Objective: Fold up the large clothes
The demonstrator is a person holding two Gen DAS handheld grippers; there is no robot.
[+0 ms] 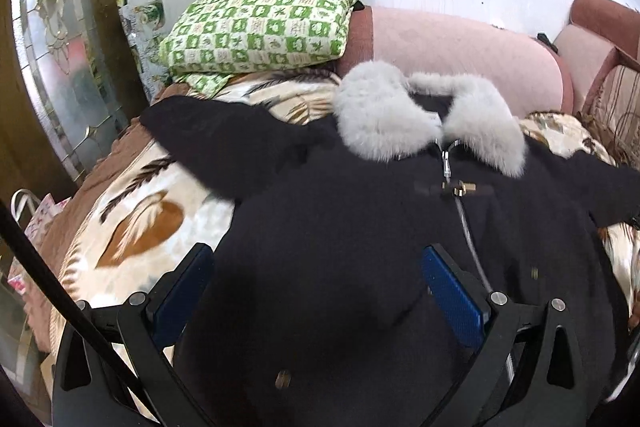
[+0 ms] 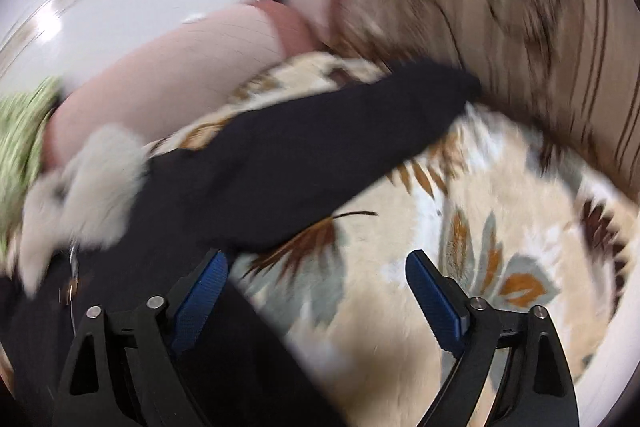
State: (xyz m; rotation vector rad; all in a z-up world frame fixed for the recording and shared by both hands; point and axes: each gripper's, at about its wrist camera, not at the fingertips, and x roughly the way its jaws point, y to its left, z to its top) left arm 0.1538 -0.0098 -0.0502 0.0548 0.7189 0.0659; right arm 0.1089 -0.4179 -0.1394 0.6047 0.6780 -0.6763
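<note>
Black coat (image 1: 320, 227) spread on a leaf-print blanket (image 1: 132, 227), both tongs gaping and empty.

Left tongs (image 1: 316, 291) hang over the coat's body; beyond them lies its fur collar (image 1: 384, 107). Right tongs (image 2: 316, 291) straddle the coat's edge, its sleeve (image 2: 340, 131) just beyond.

You are working over a bed covered by a cream blanket (image 1: 132, 211) with brown leaf print. A black coat (image 1: 340, 227) with a grey fur collar (image 1: 376, 115) lies spread flat on it, sleeves out. At the far left a folded green checked quilt (image 1: 256, 23) rests at the blanket's edge.
</note>
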